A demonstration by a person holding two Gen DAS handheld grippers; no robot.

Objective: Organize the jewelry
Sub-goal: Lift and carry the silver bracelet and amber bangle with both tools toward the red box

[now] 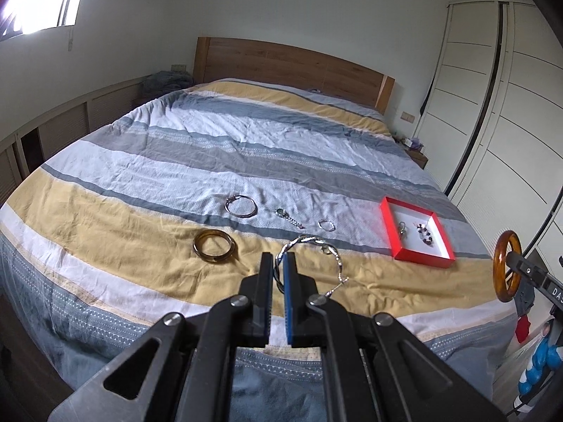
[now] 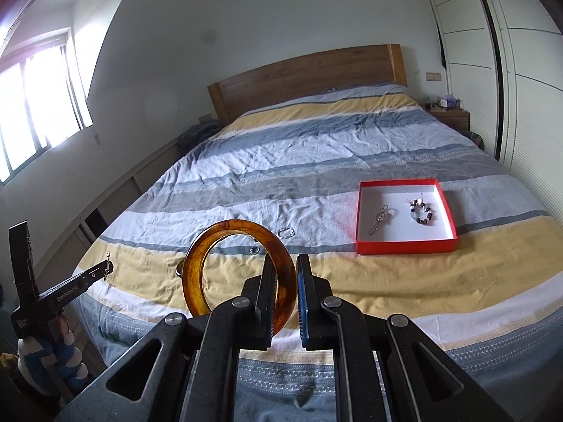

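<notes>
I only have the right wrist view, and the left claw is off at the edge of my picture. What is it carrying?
Observer: The left claw is shut on a twisted silver bracelet.
Operator: What is my amber bangle hiding on the bed?
Observer: A second brown bangle lies flat on the bedspread, to the left of the claw.
Operator: Anything beyond that one?
Observer: A large silver hoop lies further up the bedspread, apart from the brown bangle.
</notes>
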